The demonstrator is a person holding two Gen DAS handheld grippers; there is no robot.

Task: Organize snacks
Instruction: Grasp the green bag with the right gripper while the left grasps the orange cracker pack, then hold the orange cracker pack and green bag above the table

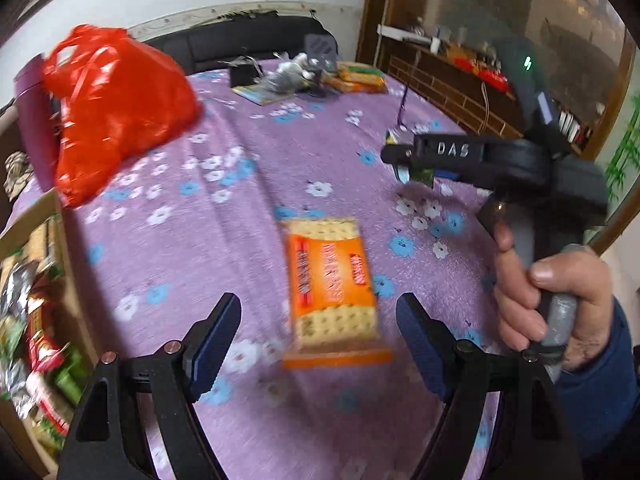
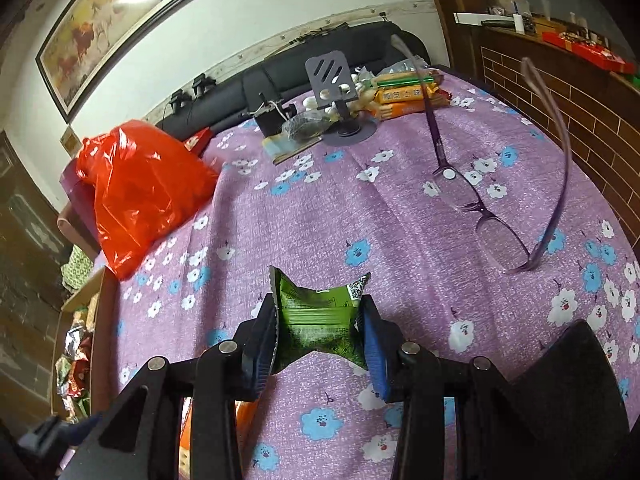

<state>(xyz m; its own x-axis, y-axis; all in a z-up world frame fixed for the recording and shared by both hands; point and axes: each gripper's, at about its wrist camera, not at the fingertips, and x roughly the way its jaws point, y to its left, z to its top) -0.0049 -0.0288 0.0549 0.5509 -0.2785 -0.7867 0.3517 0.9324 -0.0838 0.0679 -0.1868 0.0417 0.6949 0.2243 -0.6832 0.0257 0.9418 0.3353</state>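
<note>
- My right gripper [image 2: 320, 330] is clamped on a small green foil snack packet [image 2: 320, 320]; both blue pads press its crumpled sides and it looks lifted just clear of the purple flowered bedspread [image 2: 400, 216].
- My left gripper [image 1: 318, 344] stands open and empty, its fingers straddling an orange plastic packet of crackers [image 1: 334, 284] that lies flat on the bedspread, a gap on each side.
- I take the open cardboard box of snacks [image 1: 36, 312] as my landmark: the cracker packet lies to its right on open cloth, and the green packet, in the right wrist view, hangs further right.
- To do this step well I would, in my judgement, carry the green packet over the box wall high enough to clear its rim and release only once above the contents; the foil is crushed, so no extra squeeze.
- For the left, I would lower squarely and close across the short width of the crackers, gently.
- The box sits at the bed's edge; nothing should be dropped short of it.
- A red plastic bag [image 2: 140, 188] bulges behind the box, so I approach from the near side.
- Purple-framed glasses [image 2: 488, 216] lie far right of the box, well apart from my path; the cloth between is bare.
</note>
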